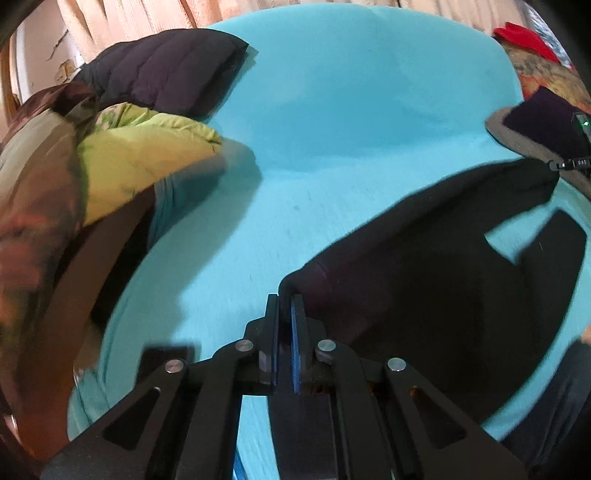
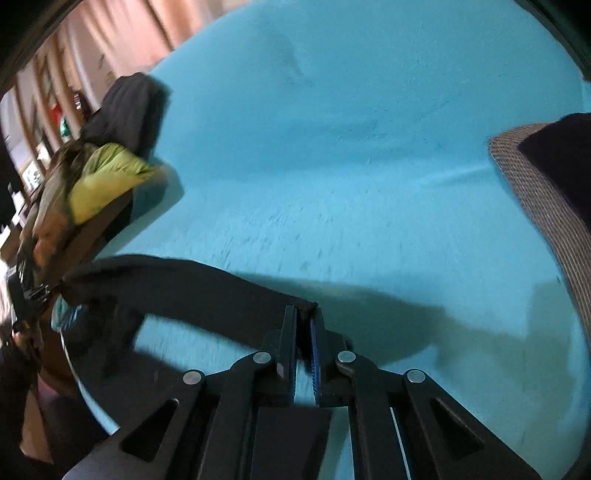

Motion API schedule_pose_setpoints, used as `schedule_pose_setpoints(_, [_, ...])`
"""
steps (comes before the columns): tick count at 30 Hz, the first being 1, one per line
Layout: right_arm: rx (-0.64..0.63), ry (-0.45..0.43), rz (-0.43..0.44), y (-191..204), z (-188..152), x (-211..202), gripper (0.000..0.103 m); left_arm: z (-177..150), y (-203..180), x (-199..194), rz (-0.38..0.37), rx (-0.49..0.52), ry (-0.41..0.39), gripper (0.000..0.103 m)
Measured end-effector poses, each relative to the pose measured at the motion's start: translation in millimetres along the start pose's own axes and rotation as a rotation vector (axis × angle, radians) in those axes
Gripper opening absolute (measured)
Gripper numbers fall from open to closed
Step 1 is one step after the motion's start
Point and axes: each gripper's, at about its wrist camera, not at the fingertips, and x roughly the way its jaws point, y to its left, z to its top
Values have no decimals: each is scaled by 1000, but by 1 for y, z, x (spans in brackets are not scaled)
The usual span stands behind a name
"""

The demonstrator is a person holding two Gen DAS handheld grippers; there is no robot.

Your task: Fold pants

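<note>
Left wrist view: left gripper point(image 1: 284, 306) and right gripper point(image 2: 304, 317) are each pinching limp, light black pants point(image 1: 424, 258) at lower-centre edge corners.

You are looking across a surface point(image 1: 332, 129) that is wearing a turquoise cover. Pale pleated curtains point(image 1: 122, 22) are hanging behind it. Shelving point(image 2: 33, 155) is standing, blurred, along the left wall.

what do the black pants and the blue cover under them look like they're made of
Black pants: soft matte knit, perhaps fleece or jersey; they drape limply and show no sheen. Exact fabric is unclear.

Turquoise cover: matte woven or brushed cloth, likely a cotton-type sheet; it shows shallow creases and faint lint specks, no gloss.
</note>
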Motion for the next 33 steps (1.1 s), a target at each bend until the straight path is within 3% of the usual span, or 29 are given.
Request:
schedule_pose_setpoints(7, [-83,-12,-12,13,-62,-33,5,-69,-4,-37,-47,-136,-24,3])
schedule_pose_setpoints(10, [-132,24,-56,16,-80,-29,7,-84,-3,-43,-110,-213,-12,4])
schedule_pose_setpoints(11, [-136,28,-68,15,-87,-29,13,-88,2,-47,-139,-266,-13,5])
schedule_pose_setpoints(12, [-133,23,-87,16,-91,-30,14,-92,8,-51,-168,-337,-19,12])
schedule_pose_setpoints(13, [-131,14,-97,17,-97,-32,14,-96,15,-56,-205,-421,-25,29])
schedule_pose_setpoints(15, [-106,-20,-94,18,-101,-40,26,-105,31,-67,-329,-640,-52,52])
schedule_pose_setpoints(16, [-91,-42,-85,19,-103,-43,31,-110,40,-70,-446,-788,-73,62])
schedule_pose_setpoints(17, [-75,-65,-75,20,-105,-47,39,-115,43,-71,-538,-900,-87,65])
schedule_pose_setpoints(19, [-52,-96,-81,20,-108,-50,40,-123,48,-67,-653,-1087,-111,69])
schedule_pose_setpoints(21, [-13,-105,-77,18,-113,-48,40,-135,47,-49,-785,-1318,-85,69])
schedule_pose_setpoints(23, [17,-100,-65,17,-115,-45,40,-139,42,-27,-896,-1469,-48,69])
schedule_pose_setpoints(25, [23,-90,-64,19,-117,-41,40,-137,40,-14,-922,-1530,-30,69])
schedule_pose_setpoints(30, [31,-102,-60,22,-120,-46,42,-149,40,13,-806,-1702,54,69])
schedule_pose_setpoints(33, [50,-117,-55,21,-120,-51,43,-159,38,20,-794,-1766,75,68])
